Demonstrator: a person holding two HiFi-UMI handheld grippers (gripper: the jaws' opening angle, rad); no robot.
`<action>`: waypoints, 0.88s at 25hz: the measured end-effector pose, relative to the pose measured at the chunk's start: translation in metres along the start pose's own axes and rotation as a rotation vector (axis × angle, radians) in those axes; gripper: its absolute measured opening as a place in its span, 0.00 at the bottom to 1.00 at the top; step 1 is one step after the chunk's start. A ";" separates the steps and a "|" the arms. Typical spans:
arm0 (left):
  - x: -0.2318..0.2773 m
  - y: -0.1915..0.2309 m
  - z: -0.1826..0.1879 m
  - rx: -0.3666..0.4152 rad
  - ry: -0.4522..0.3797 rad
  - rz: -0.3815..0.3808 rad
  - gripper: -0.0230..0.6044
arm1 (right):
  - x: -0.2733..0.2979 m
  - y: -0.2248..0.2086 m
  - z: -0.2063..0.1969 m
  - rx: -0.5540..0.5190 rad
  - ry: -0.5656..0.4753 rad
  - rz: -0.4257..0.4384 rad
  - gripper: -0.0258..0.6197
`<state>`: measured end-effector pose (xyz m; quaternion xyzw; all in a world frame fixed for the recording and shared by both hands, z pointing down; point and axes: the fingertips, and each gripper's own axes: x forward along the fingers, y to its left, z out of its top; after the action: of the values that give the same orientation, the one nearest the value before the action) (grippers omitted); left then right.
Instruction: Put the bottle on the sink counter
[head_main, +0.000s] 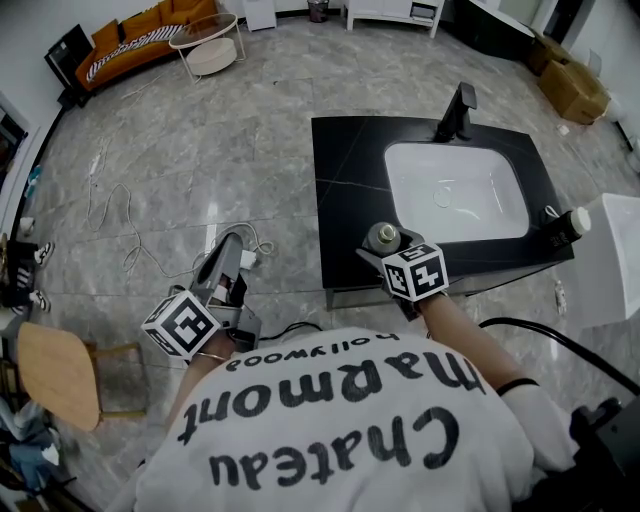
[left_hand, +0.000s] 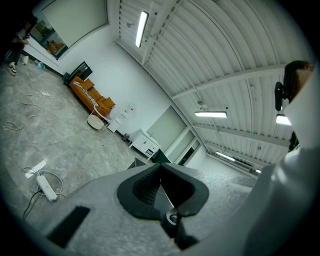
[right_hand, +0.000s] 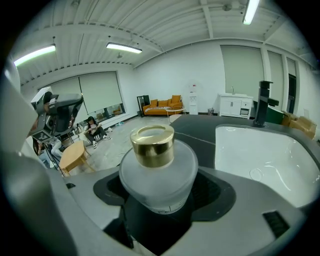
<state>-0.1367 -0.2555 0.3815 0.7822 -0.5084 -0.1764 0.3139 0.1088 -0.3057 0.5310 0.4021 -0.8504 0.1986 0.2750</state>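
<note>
Almost done, I think: the right hand-held gripper (right_hand: 157, 212) clamps the bottle (right_hand: 159, 167) over the bench (head_main: 350, 185) edge, only release is left; left hand-held gripper (left_hand: 161, 184) closed, empty

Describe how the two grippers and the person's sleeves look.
The left gripper and right gripper have grey bodies with black pads. Each carries a white cube with black square markers. The person wears a white short-sleeved T-shirt with black lettering.
</note>
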 end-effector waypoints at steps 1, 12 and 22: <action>-0.001 0.000 -0.001 0.000 0.001 0.001 0.06 | 0.000 0.000 -0.001 -0.008 0.001 -0.005 0.57; -0.008 0.003 -0.002 0.005 -0.008 0.012 0.06 | 0.001 0.001 -0.004 -0.031 0.004 -0.013 0.57; -0.021 0.008 -0.002 0.008 -0.011 0.029 0.06 | 0.002 0.002 -0.004 -0.062 -0.022 -0.025 0.57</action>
<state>-0.1494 -0.2379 0.3873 0.7750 -0.5222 -0.1740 0.3104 0.1072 -0.3035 0.5349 0.4062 -0.8541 0.1644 0.2801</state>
